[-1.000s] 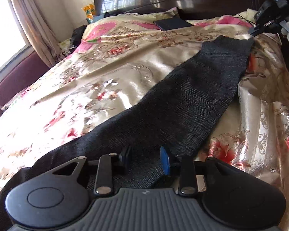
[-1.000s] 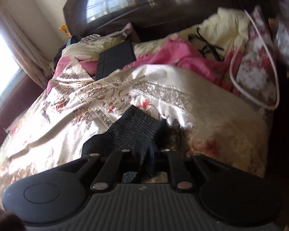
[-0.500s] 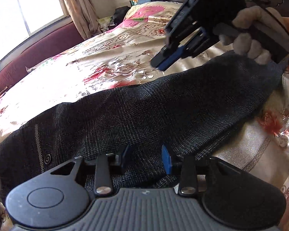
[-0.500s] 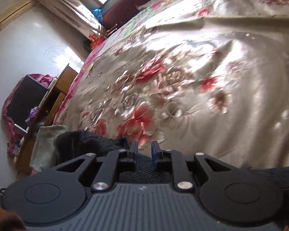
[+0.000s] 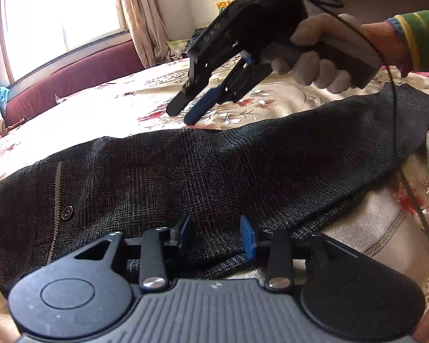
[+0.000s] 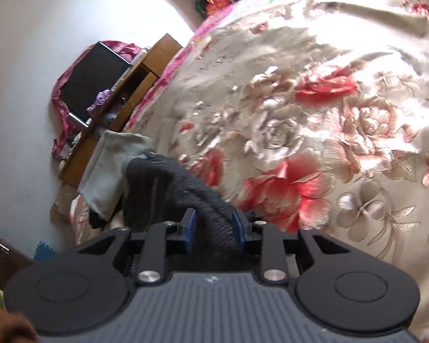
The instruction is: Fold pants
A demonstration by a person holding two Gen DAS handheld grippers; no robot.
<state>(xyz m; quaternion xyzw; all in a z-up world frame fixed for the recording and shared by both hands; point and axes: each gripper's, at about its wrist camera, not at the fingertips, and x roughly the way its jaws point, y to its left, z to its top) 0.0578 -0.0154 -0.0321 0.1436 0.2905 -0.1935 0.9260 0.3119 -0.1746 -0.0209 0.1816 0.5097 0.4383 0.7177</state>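
Dark grey checked pants lie flat across the floral bedspread, waist with a button at the left, leg running to the right. My left gripper is open, its blue pads just over the near edge of the pants. My right gripper shows in the left wrist view, held by a gloved hand, open and hovering above the far edge of the pants. In the right wrist view my right gripper is open with the pants lying between and beyond its pads.
A maroon bench and a bright window stand behind the bed. A curtain hangs beside it. In the right wrist view a wooden desk with a dark monitor stands by the white wall past the bed.
My right gripper let go of the leg end, swung over to the far edge of the pants and opened wider. The left wrist view turned toward the waist.
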